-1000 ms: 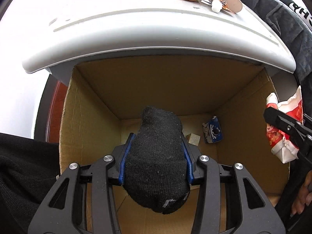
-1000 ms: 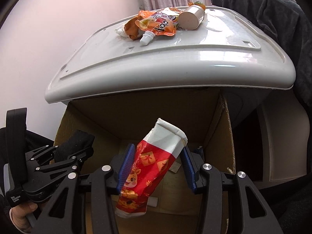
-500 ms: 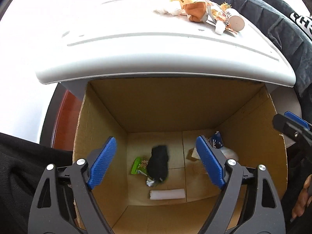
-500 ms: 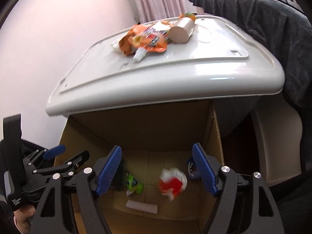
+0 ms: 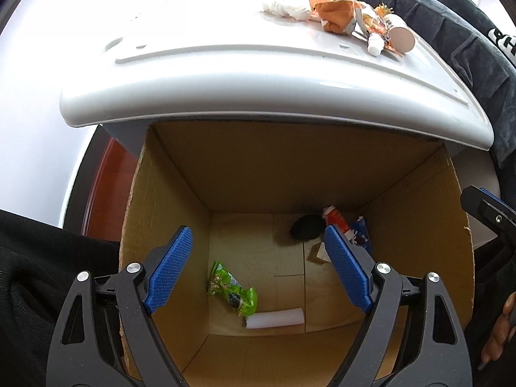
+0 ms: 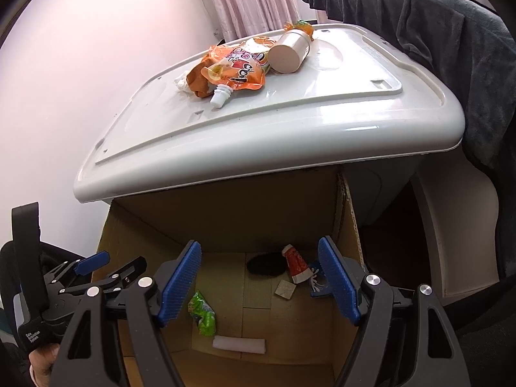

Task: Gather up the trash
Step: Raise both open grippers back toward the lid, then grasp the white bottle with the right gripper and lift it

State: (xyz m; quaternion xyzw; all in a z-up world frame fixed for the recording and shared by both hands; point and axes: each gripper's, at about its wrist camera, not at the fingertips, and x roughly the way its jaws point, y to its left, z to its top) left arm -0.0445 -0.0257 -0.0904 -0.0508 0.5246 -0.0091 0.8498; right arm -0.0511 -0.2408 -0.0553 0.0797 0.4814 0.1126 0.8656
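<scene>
Below the white lid [image 6: 290, 122], both wide-open, empty tools [image 5: 261, 267] [image 6: 259, 282] overhang a trash-strewn brown cardboard box [image 5: 258, 167].

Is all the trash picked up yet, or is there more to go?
Not yet. The cardboard box already holds a black sock, a red wrapper, a green wrapper and a white foam piece. Nothing is in hand: the left gripper and right gripper hang open over the box. Left on the white lid: an orange pouch, a beige tube and crumpled tissue.

"Data Acquisition System" on left hand-held gripper [image 6: 109, 274] handle
</scene>
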